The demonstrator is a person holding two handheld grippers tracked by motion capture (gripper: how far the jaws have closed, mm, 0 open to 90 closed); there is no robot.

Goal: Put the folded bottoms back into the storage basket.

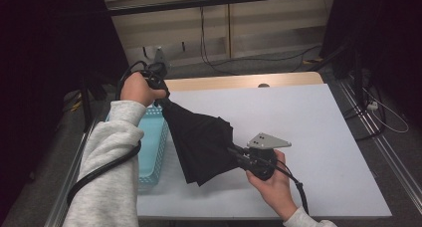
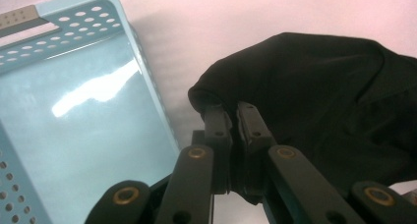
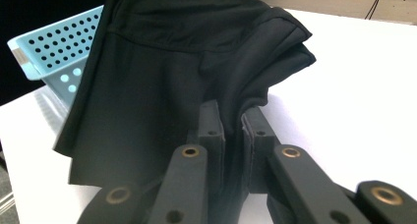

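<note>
A black cloth (image 1: 201,142) hangs stretched between both grippers above the white table. My left gripper (image 1: 161,98) is raised at the cloth's far left corner, beside the basket, and is shut on that corner (image 2: 211,94). My right gripper (image 1: 233,150) is lower, near the table's front, shut on the cloth's right edge (image 3: 236,106). In the right gripper view the black cloth (image 3: 172,71) drapes down in folds and its lower hem touches the table. In the left gripper view the cloth (image 2: 324,96) bulges to the right of the jaws.
A light blue perforated basket (image 1: 152,152) stands at the table's left edge, under the left forearm; its inside (image 2: 78,135) shows nothing in it. The white table sheet (image 1: 318,132) stretches out to the right. Cables run on the floor behind the table.
</note>
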